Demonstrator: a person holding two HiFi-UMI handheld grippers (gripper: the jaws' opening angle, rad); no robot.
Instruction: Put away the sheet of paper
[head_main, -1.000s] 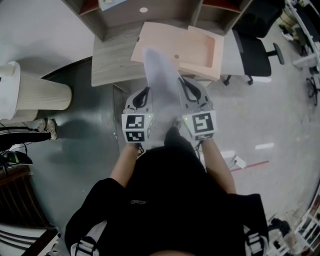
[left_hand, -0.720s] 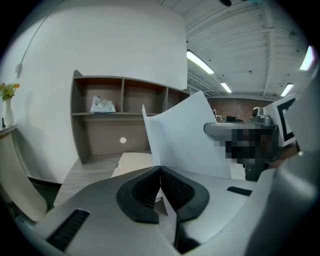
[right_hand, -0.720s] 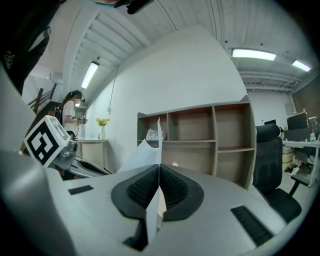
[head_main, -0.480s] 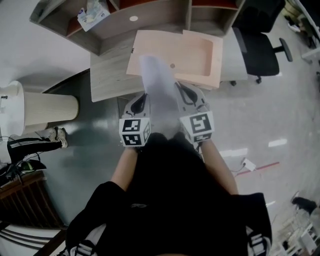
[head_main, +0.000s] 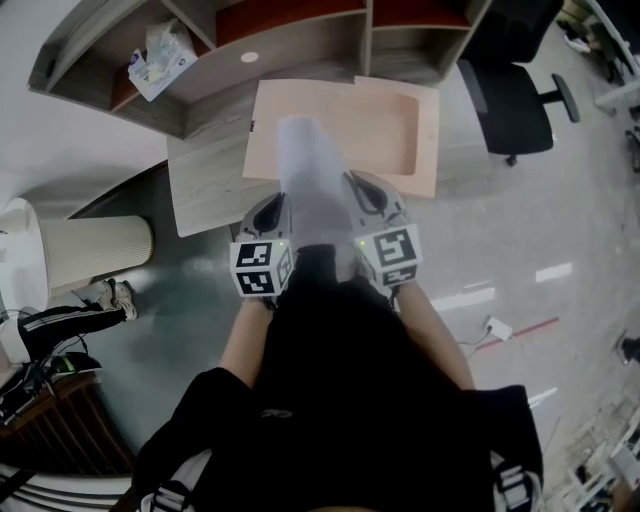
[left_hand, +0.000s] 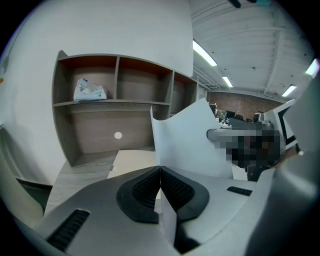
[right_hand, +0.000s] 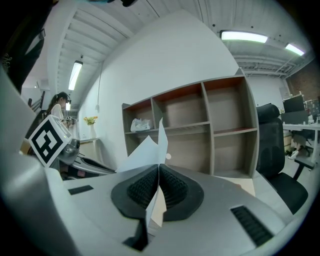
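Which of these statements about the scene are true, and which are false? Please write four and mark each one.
1. The left claw and the right claw are both shut on the sheet of paper. True.
2. The sheet of paper lies flat in the pale tray. False: both claws hold the sheet up, off the pale tray.
3. A white packet lies in a compartment of the shelf. True.
4. The office chair is red. False: the office chair is black.
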